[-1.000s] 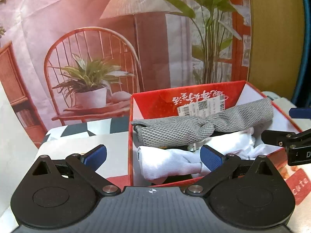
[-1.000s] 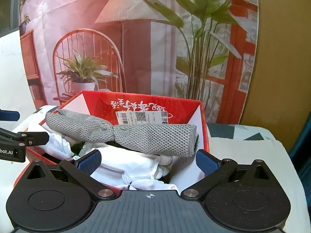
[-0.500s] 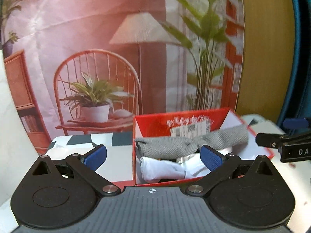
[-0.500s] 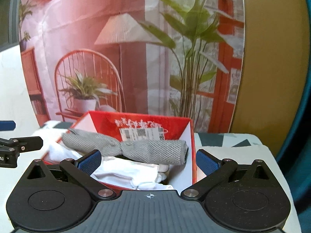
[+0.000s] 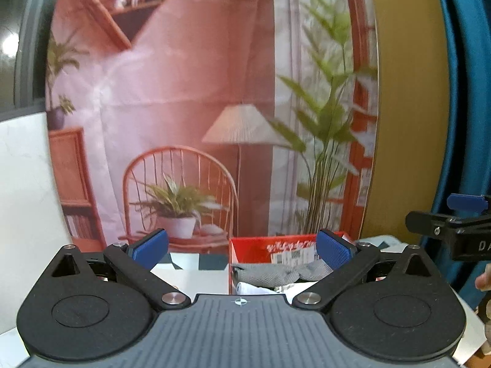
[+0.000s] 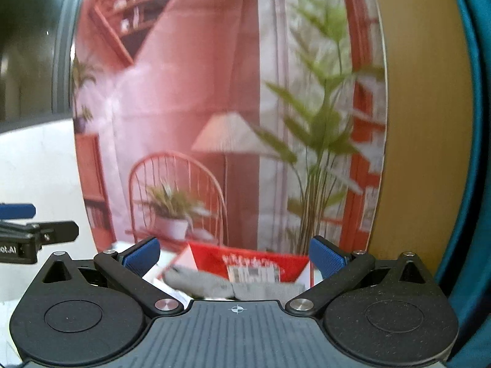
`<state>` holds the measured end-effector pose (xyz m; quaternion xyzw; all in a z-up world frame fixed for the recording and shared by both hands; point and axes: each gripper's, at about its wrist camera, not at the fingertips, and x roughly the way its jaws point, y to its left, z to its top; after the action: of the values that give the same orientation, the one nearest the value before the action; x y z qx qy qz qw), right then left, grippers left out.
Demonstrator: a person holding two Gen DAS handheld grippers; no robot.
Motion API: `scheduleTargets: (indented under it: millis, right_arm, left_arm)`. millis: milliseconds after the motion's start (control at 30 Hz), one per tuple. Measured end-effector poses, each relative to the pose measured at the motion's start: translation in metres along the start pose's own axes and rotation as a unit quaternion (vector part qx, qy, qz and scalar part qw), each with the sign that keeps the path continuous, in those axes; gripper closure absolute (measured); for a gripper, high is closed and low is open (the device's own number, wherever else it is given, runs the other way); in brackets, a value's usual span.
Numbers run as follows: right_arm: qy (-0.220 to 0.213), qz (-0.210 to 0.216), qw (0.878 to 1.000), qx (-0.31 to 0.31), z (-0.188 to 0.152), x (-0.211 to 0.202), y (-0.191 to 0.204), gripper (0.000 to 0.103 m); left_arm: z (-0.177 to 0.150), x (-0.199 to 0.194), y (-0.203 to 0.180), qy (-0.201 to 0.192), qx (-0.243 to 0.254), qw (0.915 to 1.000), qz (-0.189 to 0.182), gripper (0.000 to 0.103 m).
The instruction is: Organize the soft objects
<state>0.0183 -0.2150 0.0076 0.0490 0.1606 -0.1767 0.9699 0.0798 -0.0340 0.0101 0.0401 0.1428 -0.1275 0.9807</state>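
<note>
A red cardboard box stands on the table ahead of both grippers. A rolled grey knit cloth lies across its top, and white cloth shows beneath it in the left wrist view. My left gripper is open and empty, held back from and above the box. My right gripper is likewise open with nothing between its fingers. Each gripper appears at the edge of the other's view, the right one and the left one.
A printed backdrop of a chair, lamp and plants hangs behind the table. A patterned cloth covers the table left of the box. A yellow panel and blue edge stand at right. A person's fingers show at far right.
Both grippers have pulled back and risen away from the box, which now looks much smaller and lower in both views. Both stay open and empty.
</note>
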Motion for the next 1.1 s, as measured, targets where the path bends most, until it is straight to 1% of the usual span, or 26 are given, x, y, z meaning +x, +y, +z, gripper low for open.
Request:
scheduleTargets:
  millis: [167,233,300,400,533,667,933,1100]
  right_arm:
    - [-0.042,-0.003,0.999,0.000,0.025,-0.055,0.009,0.000]
    - [-0.053,-0.007,0.999,-0.002,0.032,-0.070,0.010,0.000]
    - [-0.056,-0.010,0.998,0.006,0.038,-0.082,0.008,0.000]
    - [-0.048,-0.016,0.999,0.020,0.044,-0.093,0.004,0.000]
    - [-0.039,-0.037,0.998,0.016,0.043,-0.102,0.001,0.000]
    - [-0.030,-0.039,0.999,0.016,0.037,-0.103,0.000,0.000]
    - [-0.013,-0.036,0.999,0.025,0.031,-0.096,-0.003,0.000]
    - [-0.008,-0.039,0.999,0.017,0.029,-0.093,0.000,0.000]
  left_arm:
    - [0.016,-0.048,-0.001,-0.020,0.005,0.9998,0.002,0.000]
    - [0.022,-0.061,-0.002,-0.030,0.010,0.9995,0.008,0.000]
    - [0.028,-0.073,-0.002,-0.039,0.006,0.9992,0.009,0.000]
    - [0.032,-0.083,-0.002,-0.046,-0.007,0.9989,0.007,0.000]
    - [0.030,-0.085,-0.006,-0.044,-0.006,0.9988,0.022,0.000]
    - [0.029,-0.083,-0.007,-0.037,-0.005,0.9987,0.035,0.000]
    - [0.024,-0.084,-0.001,-0.032,-0.011,0.9984,0.044,0.000]
    - [0.024,-0.083,0.002,-0.028,-0.021,0.9987,0.038,0.000]
